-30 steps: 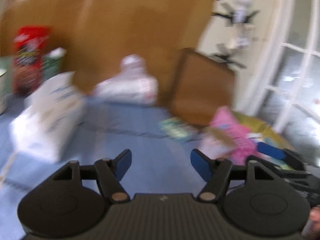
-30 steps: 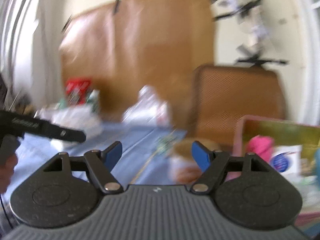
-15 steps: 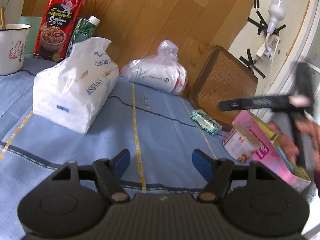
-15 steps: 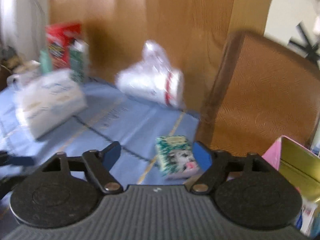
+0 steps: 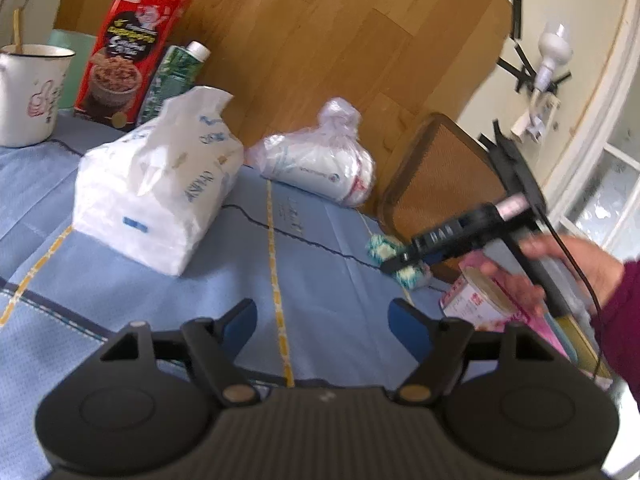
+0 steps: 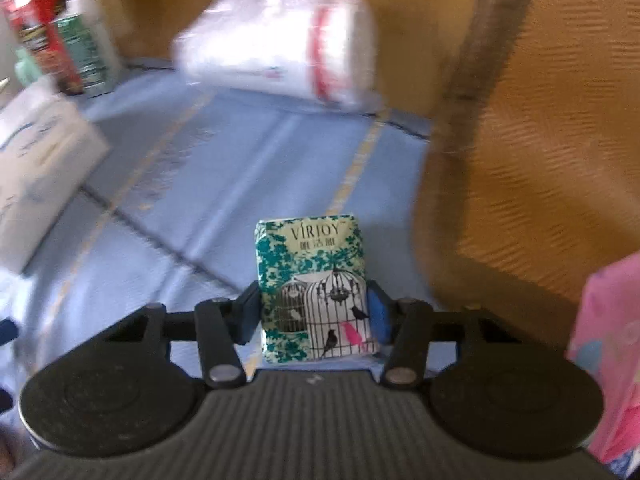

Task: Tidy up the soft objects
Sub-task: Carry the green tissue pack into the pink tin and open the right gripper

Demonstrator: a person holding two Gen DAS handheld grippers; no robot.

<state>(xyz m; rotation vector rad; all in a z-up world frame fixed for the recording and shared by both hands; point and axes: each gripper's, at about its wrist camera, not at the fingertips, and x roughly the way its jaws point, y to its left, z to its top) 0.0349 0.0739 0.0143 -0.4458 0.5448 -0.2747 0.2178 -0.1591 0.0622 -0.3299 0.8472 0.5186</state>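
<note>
Right tool clamps my small tissue pack between both fingers, above the blue desk; teal floral wrapper, birdcage print. Left tool hangs spread, holding nothing.

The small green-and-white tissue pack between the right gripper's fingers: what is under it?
Beneath the small green-and-white tissue pack in the right gripper spreads the blue cloth with yellow stripes. The cloth directly under the pack is covered, so whether they touch cannot be seen.

The right gripper, open and short of the green tissue pack half a second earlier, now clamps its sides; seen from the left wrist, it has dropped to the pack.
</note>
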